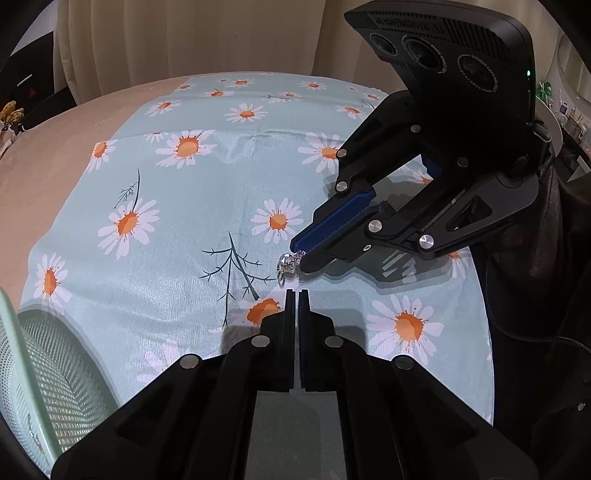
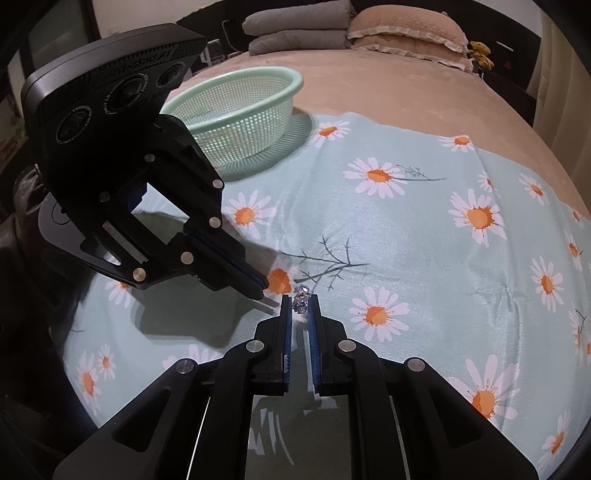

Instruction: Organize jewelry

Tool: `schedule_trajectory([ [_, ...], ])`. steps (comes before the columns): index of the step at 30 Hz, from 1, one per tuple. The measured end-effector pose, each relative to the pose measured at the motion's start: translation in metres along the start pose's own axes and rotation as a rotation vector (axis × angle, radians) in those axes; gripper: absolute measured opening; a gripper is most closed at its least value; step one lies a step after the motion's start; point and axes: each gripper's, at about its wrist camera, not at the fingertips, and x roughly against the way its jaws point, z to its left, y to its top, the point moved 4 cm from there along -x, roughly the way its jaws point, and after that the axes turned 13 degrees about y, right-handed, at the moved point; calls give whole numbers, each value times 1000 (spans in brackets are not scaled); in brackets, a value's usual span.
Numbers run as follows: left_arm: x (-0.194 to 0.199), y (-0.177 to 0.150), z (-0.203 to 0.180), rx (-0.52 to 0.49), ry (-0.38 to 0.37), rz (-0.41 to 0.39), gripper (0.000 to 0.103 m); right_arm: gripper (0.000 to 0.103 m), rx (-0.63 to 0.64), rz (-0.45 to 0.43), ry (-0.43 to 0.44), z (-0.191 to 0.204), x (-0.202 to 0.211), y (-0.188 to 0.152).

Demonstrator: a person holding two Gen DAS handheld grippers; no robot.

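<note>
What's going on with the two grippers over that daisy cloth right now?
A person is sorting jewelry on a bed with a hand-held gripper in each hand. The right hand-held gripper is pinching a small sparkly piece of jewelry at its tips, just above the daisy-print cloth. The left hand-held gripper is shut and holds nothing, its tips close beside the piece. The green mesh basket sits at the cloth's edge with nothing visible inside.

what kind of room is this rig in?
Most likely a bedroom, with the work done on a bed: a frilled pillow and folded grey quilts lie at the far end, a daisy-print cloth covers the beige bedspread, and curtains hang behind.
</note>
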Motion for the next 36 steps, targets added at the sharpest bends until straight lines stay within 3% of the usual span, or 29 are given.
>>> schedule_trajectory([
  [8,50,-14,0,37,67,-45,2,8,115,-42,24,52,23,27],
  [15,120,-48,23,106,216,-50,2,8,270,-42,43,96,30,68],
  [24,186,-68,69,175,374,-55,2,8,432,-88,90,119,20,146],
  [30,183,-74,111,201,426,-35,2,8,471,-76,107,111,-13,185],
  [36,160,-78,146,235,430,-31,2,8,454,-35,126,86,-56,199],
])
